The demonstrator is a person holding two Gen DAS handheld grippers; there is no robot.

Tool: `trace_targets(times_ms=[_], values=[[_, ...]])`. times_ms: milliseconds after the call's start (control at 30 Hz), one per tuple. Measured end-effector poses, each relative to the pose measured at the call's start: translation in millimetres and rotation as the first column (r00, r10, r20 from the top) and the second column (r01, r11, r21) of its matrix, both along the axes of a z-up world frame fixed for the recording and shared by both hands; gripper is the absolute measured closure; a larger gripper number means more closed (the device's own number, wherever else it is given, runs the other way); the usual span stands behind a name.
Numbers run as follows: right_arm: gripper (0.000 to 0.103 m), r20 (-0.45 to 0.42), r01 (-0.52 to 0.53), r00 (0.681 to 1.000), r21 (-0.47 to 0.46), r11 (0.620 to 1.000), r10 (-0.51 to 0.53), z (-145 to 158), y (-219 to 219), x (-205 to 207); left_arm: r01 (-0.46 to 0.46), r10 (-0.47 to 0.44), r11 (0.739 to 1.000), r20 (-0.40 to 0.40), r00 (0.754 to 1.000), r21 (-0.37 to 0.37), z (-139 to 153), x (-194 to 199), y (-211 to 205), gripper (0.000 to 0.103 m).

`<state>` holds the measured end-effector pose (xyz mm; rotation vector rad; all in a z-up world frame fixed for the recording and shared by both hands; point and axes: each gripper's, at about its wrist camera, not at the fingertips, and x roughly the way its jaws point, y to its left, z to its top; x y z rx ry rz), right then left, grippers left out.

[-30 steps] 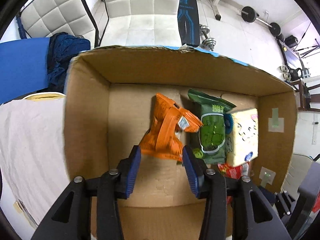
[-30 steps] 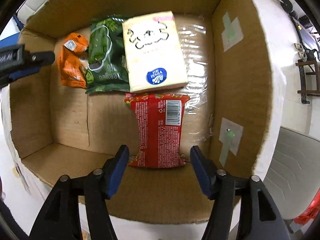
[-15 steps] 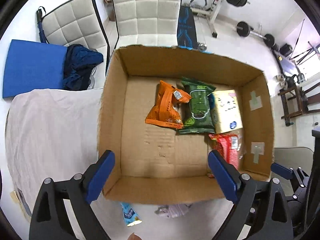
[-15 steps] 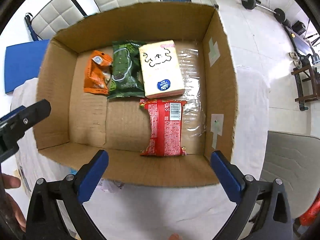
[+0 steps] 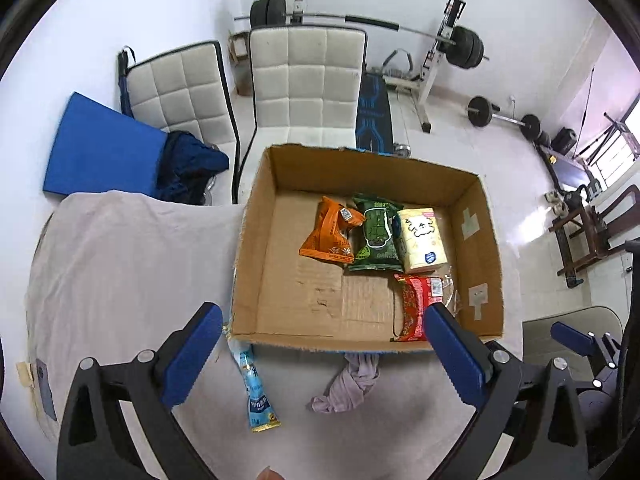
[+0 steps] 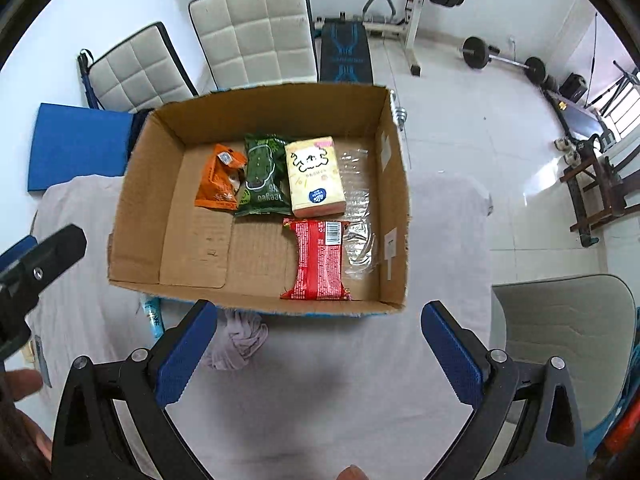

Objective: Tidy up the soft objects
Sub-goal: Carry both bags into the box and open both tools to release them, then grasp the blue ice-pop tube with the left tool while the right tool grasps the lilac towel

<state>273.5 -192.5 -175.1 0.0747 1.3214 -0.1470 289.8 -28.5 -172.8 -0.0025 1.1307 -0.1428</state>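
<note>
Both tools, left (image 5: 320, 336) and right (image 6: 318, 334), gape wide, empty. Ahead, the brown cardboard box (image 6: 136, 204) holds four flat, crinkled snack packets; the red one (image 6: 318, 260) lies nearest.

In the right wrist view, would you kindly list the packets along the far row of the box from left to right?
orange packet → green packet → cream tissue pack, all lying inside the cardboard box.

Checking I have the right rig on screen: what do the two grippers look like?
The left gripper and right gripper match: black angular plastic arms, silver screws at the joints, flat blue pads on the fingers. No cables, markings or sleeves visible.
</note>
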Motion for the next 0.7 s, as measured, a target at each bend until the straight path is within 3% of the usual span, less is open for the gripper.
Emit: trace_targets(times_ms=[200, 367, 500, 700], values=[[0.000, 0.053, -0.002, 0.999, 0.004, 1.000, 0.002, 24, 3, -17, -0.007, 0.006, 1.000, 0.044, 0.999, 0.007, 13, -21, 3, 0.000], [0.000, 0.045, 0.000, 0.999, 0.036, 0.999, -0.001, 19, 9, -24, -0.052, 0.051, 0.999, 0.035, 0.998, 0.007, 4, -28, 20, 0.000], [0.000, -0.039, -0.013, 0.999, 0.081, 0.997, 0.016, -17, 24, -30, -0.114, 0.115, 0.993, -0.022, 0.993, 0.021, -23, -37, 48, 0.000], [0.000, -0.226, 0.088, 0.973, 0.217, 0.972, -0.038, -113, 47, -36, -0.219, 0.227, 0.974, -0.174, 0.958, 0.063, -95, -51, 91, 0.000]])
